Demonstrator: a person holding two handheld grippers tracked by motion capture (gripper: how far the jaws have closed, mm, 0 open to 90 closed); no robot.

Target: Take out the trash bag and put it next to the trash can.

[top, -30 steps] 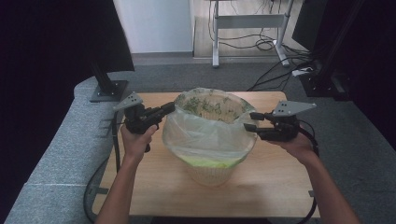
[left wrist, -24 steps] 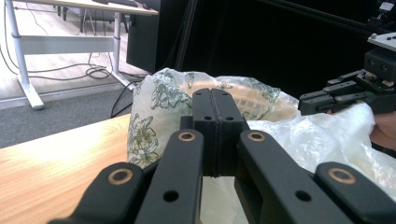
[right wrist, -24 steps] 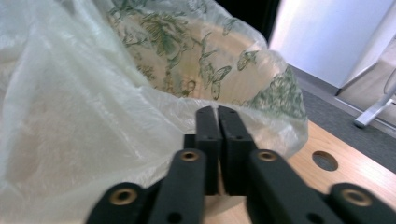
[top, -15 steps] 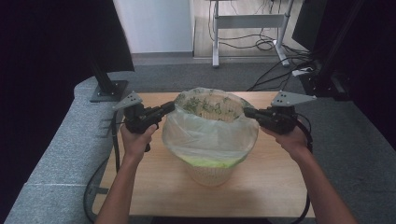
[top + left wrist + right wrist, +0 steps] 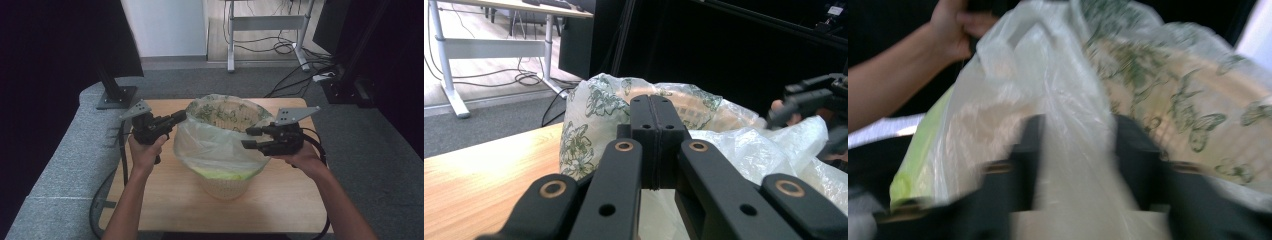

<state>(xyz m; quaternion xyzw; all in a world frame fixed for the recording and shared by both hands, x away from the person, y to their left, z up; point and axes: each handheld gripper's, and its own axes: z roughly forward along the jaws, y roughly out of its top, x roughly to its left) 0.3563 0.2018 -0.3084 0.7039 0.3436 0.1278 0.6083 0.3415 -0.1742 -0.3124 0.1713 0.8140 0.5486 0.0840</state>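
Observation:
A woven basket (image 5: pixel 223 186) stands mid-table, lined with a clear plastic bag (image 5: pixel 215 145) printed with green butterflies (image 5: pixel 594 100) and draped over its outside. My left gripper (image 5: pixel 179 118) is shut at the bag's left rim, its jaws pressed together (image 5: pixel 657 107) with the film bunched around them. My right gripper (image 5: pixel 246 138) is at the bag's right side. Its jaws stand apart and have just been opening, with loose film (image 5: pixel 1073 150) bulging between them. The right gripper view is blurred.
The wooden table (image 5: pixel 165 200) has bare board in front of and beside the basket. A monitor stand (image 5: pixel 116 95) sits off its back left corner, and cables (image 5: pixel 105 200) trail along the left edge. A desk frame (image 5: pixel 265 30) and floor cables lie beyond.
The right gripper went up to the bag's right rim, then came back down and nearer, against the bag's side. The left gripper stayed at the left rim.

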